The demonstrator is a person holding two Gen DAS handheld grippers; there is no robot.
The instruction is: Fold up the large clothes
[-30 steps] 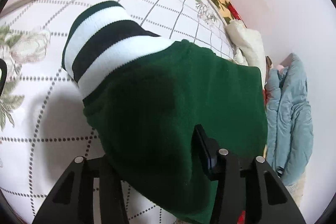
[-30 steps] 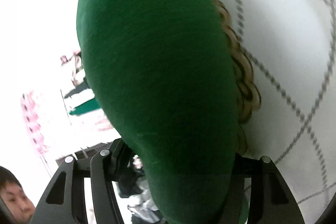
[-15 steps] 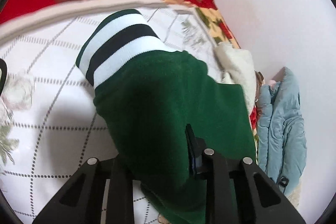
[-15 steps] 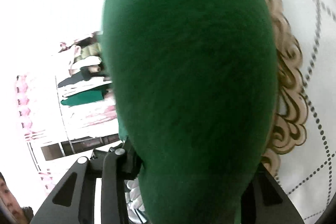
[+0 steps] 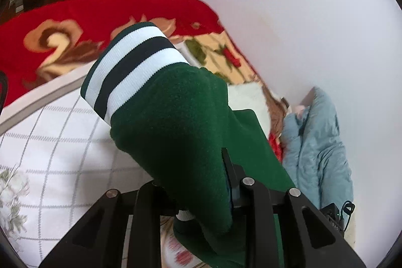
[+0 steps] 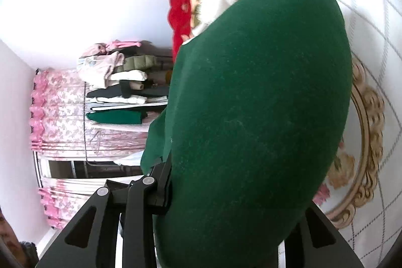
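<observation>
A dark green fleece garment (image 5: 176,117) with a white and dark striped cuff (image 5: 133,67) hangs lifted above the bed in the left wrist view. My left gripper (image 5: 193,175) is shut on a thick fold of it, and the fabric drapes over both fingers. In the right wrist view the same green garment (image 6: 263,92) bulges out and fills most of the picture. My right gripper (image 6: 233,192) has the fabric between its jaws, which are closing on it. Its right finger is hidden behind the cloth.
Under the garment lies a white quilted bedspread (image 5: 50,155), with a red floral blanket (image 5: 75,24) at its far end. A blue-grey jacket (image 5: 319,142) lies by the wall. A stack of folded clothes (image 6: 120,87) and a pink curtain (image 6: 55,112) stand behind.
Both grippers have risen and carried the green garment up off the bedspread. The right jaws have narrowed onto the fabric. More of the wall and the room shows now.
</observation>
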